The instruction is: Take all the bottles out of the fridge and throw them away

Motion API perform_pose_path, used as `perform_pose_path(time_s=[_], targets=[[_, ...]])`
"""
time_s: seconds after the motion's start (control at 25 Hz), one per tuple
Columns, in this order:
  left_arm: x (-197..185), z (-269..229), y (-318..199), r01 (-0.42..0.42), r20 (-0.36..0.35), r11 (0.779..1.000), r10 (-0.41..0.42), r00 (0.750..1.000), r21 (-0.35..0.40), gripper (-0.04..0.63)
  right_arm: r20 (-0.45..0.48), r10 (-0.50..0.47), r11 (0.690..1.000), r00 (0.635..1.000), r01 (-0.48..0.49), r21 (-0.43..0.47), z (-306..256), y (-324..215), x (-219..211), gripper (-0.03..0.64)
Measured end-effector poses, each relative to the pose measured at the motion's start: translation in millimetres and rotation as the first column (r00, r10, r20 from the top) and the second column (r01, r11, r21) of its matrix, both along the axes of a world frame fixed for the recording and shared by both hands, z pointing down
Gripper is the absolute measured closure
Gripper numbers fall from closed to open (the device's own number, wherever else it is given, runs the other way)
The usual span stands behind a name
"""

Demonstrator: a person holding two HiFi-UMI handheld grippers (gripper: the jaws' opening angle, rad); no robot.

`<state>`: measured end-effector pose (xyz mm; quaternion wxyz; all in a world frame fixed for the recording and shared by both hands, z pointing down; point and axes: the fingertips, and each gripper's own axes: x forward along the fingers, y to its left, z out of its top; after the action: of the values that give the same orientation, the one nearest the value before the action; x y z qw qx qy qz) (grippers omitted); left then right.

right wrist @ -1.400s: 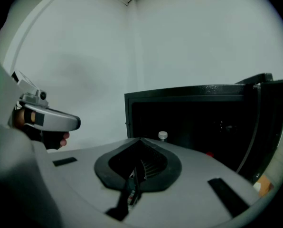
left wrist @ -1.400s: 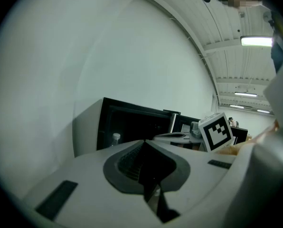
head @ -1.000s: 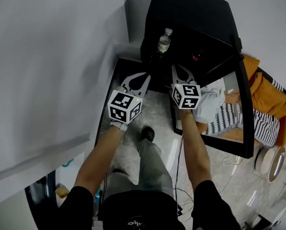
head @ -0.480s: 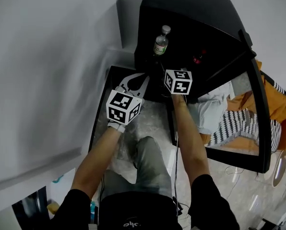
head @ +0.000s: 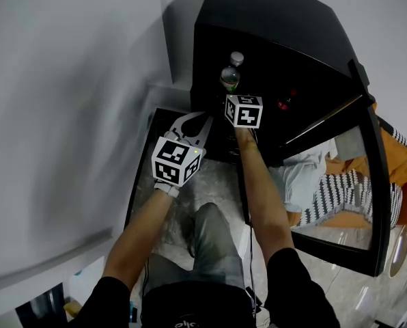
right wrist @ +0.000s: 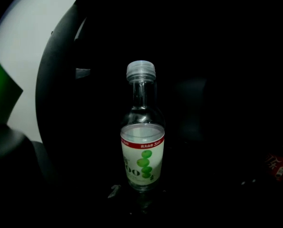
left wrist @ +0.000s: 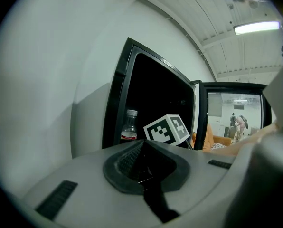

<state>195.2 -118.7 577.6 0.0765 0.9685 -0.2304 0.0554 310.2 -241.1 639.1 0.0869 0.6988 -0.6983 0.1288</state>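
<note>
Right gripper (head: 237, 98) points into the open black fridge (head: 272, 26) at a bottle.
The small clear bottle with a green-and-white label and pale screw cap (right wrist: 142, 146) stands upright on the dark fridge shelf, straight ahead of the right gripper. That gripper's fingers have just been opening and stand apart, not pressing the bottle. The left gripper (head: 197, 121) hovers just outside the fridge, fingers together, empty.
</note>
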Motion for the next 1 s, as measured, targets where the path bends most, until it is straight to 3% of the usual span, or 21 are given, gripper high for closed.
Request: perform_pose_path(time_s=[0.28, 0.36, 0.52, 0.76, 1.0], targets=[[1, 4, -13, 0.012, 0.002, 1.000, -0.012, 1.000, -0.010, 0.594, -0.041, -0.007, 1.000, 0.999, 0.007, -0.004, 7, -25, 5, 0.235], [0, 4, -14, 0.014, 0.002, 1.000, -0.014, 1.000, -0.015, 0.594, -0.053, -0.001, 1.000, 0.999, 0.002, 0.011, 5, -20, 6, 0.296], [-4, 1, -10, 0.017, 0.003, 0.999, -0.017, 1.000, -0.028, 0.594, -0.045, 0.006, 1.000, 0.999, -0.005, 0.018, 1, -4, 8, 0.298], [-19, -24, 15, 0.011, 0.013, 0.999, -0.010, 1.000, -0.045, 0.594, -0.042, 0.008, 1.000, 0.999, -0.008, -0.004, -20, 41, -5, 0.298], [-53, -76, 63, 0.006, 0.026, 0.997, -0.004, 1.000, -0.073, 0.594, -0.035, -0.013, 0.999, 0.999, 0.011, -0.048, -63, 121, -50, 0.298]])
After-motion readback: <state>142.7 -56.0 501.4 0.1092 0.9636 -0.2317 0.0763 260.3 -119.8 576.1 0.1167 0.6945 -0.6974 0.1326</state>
